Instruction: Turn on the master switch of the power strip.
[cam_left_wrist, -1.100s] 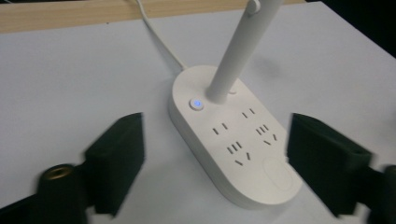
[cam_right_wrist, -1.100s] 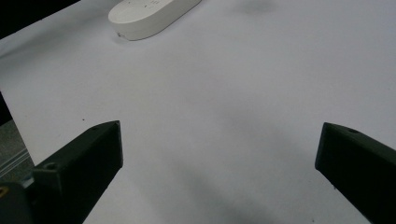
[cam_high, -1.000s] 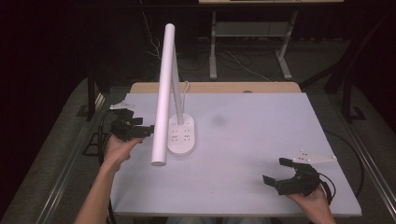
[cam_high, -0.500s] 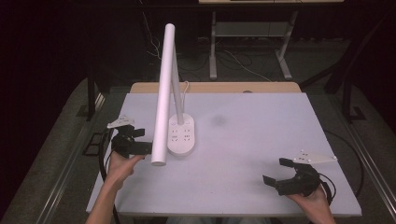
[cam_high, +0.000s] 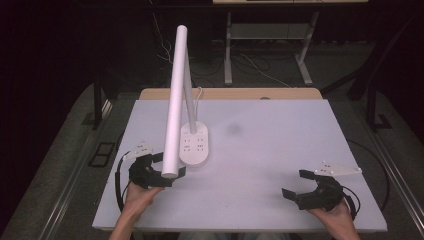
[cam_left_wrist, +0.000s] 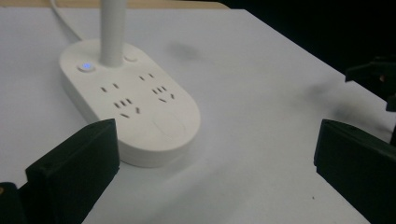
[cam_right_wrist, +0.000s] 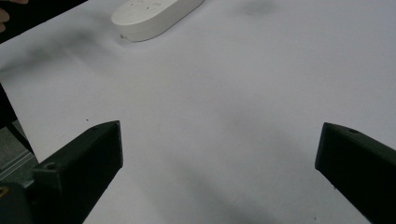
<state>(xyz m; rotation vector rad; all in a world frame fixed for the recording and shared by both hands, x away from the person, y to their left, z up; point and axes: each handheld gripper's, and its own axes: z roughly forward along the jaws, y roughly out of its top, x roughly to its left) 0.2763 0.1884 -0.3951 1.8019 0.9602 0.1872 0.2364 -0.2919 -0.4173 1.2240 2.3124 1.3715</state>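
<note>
Right gripper (cam_high: 306, 186): nearest the person and well apart from the lamp base, at the counter's near right; jaws spread wide, holding nothing. It has not moved over the last second.
Left gripper (cam_high: 159, 172): just in front of the base, under the near tip of the lamp head; jaws wide open and empty. In the left gripper view the base sits between and beyond its jaws.
Change: a second ago the left gripper was to the left of the base, farther up the counter; it has come back toward the person and swung in to face the base's near end. The lamp itself has not moved.
Meaning: judged from this, the left gripper is lining up on the base or its buttons; no contact yet, so the work on the lamp is only starting.
Base (cam_left_wrist: 129, 108): white oval with sockets, left of the counter's (cam_high: 280, 150) middle; long axis runs near to far. A lit button (cam_left_wrist: 85, 66) lies at its far end, beside the post.
Lamp head (cam_high: 175, 102): long white bar above the base, its long axis also near to far, the near tip hanging lowest and pointing toward the person.
Cord (cam_high: 199, 92): leaves the base's far end toward the counter's back edge.
</note>
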